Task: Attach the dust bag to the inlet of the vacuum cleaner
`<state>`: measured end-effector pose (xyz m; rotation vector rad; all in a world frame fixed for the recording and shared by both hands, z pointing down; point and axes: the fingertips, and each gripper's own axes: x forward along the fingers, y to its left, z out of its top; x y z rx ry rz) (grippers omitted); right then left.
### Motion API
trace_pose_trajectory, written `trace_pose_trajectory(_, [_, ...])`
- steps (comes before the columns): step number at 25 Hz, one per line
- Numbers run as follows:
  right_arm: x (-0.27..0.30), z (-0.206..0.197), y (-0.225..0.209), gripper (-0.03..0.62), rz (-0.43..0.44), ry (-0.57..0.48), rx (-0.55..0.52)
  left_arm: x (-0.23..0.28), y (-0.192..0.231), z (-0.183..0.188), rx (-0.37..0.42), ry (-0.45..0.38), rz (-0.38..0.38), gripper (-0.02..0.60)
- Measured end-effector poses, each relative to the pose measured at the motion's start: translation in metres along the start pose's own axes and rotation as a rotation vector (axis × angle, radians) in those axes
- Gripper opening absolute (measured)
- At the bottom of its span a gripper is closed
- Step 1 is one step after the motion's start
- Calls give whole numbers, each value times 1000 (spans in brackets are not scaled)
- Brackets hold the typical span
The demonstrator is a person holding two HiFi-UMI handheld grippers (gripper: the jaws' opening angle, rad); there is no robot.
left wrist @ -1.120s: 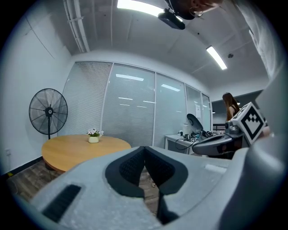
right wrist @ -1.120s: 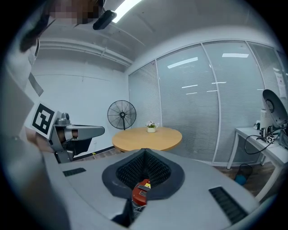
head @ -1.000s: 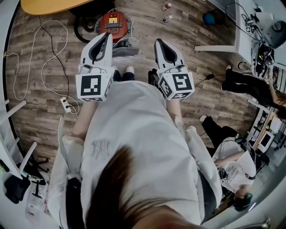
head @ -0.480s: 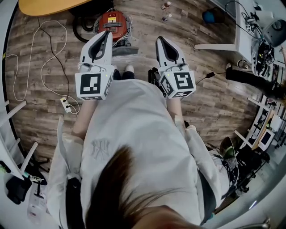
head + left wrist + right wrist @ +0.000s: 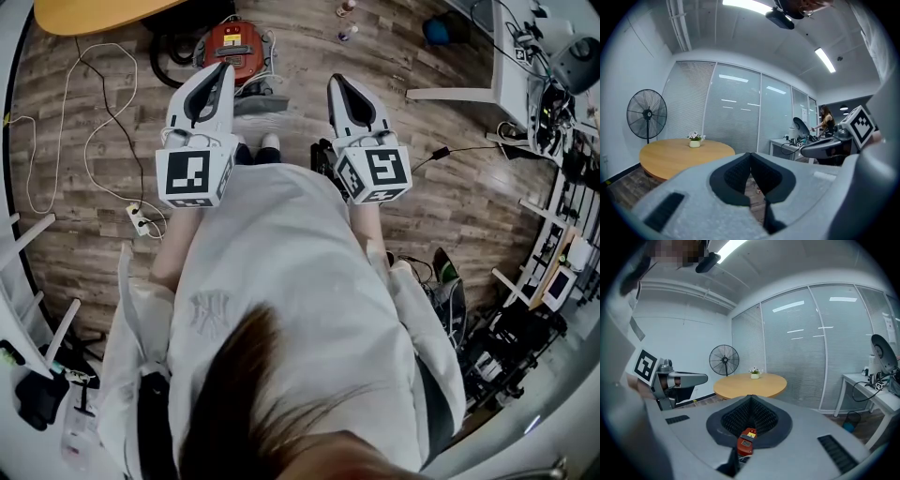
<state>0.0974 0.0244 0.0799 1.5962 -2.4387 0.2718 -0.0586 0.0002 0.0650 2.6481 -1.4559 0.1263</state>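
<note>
While they hover, left hand-held gripper [image 5: 224, 69] and right hand-held gripper [image 5: 335, 82] are pressed together (empty).

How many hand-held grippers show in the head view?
2. The left hand-held gripper at the view's left, pointing toward the red vacuum cleaner; the right hand-held gripper beside it. Both shut, empty.

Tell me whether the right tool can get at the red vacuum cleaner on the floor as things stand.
Probably yes: nothing stands between the right tool and the vacuum cleaner, though the tool is shut and held well above the floor, so the person must stoop.
</note>
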Motion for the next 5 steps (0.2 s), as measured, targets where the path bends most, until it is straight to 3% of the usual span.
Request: trace_pose_trajectory(5, [-2,0,-1,2,-4,-2,1,1,-3,-3,2,14,-11,17])
